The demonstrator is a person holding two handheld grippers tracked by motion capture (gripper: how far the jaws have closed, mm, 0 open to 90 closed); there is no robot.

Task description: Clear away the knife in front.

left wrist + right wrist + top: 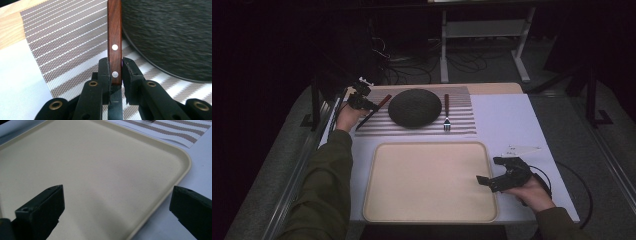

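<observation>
A knife (382, 104) with a reddish wooden handle (114, 37) lies slanted on the striped placemat (462, 125), just left of a dark round plate (414, 107). My left gripper (371, 107) is shut on that handle near the blade, one jaw on each side of it (115, 67). I cannot tell whether the knife is touching the mat. A fork (446, 112) with a matching handle lies right of the plate. My right gripper (488, 170) stands open over the right rim of the cream tray (427, 180), nothing between its jaws (117, 205).
The plate's dark rim (172, 32) runs close along the right of the knife handle. White table cover (507, 120) lies right of the placemat and tray. A bare wood strip (10, 27) shows beyond the mat. Cables and a shelf frame (482, 30) stand on the floor behind.
</observation>
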